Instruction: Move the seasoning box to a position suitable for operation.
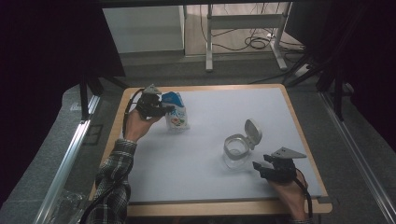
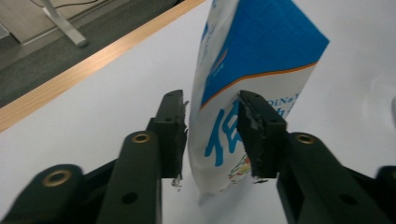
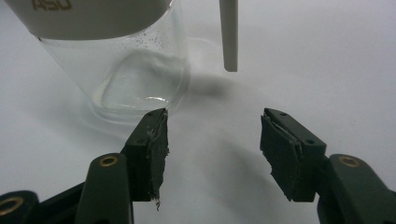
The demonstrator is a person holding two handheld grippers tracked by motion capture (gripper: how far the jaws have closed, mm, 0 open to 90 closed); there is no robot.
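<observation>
So the left hand-held gripper (image 2: 212, 135) has its two black jaws on either side of a blue and white printed pouch (image 2: 252, 79), pressed against its lower half, so it's clamped on it. The pouch stands upright on the pale grey surface (image 1: 210, 121), over near the far left corner, just beside the wooden edge strip (image 2: 93, 65).

The right hand-held gripper (image 3: 212, 149) sits with jaws wide apart, nothing between them. Just ahead and a bit to its left is a clear glass jar with a grey flip-up lid (image 1: 237, 147), lid standing open. Jar and pouch are well apart, jar toward the near right of the surface.
</observation>
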